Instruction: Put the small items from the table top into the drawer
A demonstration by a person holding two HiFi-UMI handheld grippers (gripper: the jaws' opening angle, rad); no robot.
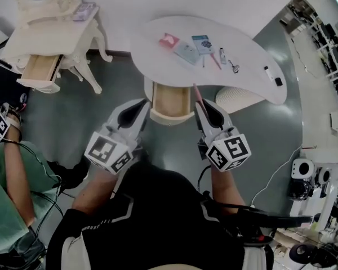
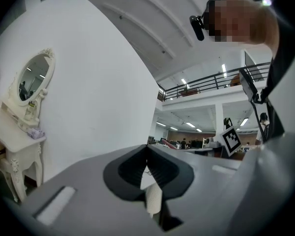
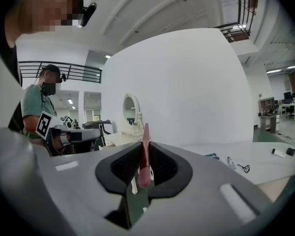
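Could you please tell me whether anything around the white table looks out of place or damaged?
Nothing looks spilled or damaged. The small items lie loosely scattered on the white curved table, its wooden drawer stands open below, and the right hand-held gripper is clamped on a thin pink stick that juts past its tips.

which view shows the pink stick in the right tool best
The right gripper view: the pink stick stands close up, clamped in the right tool. The head view shows only a thin tip poking past the tool. The left gripper view doesn't show it.
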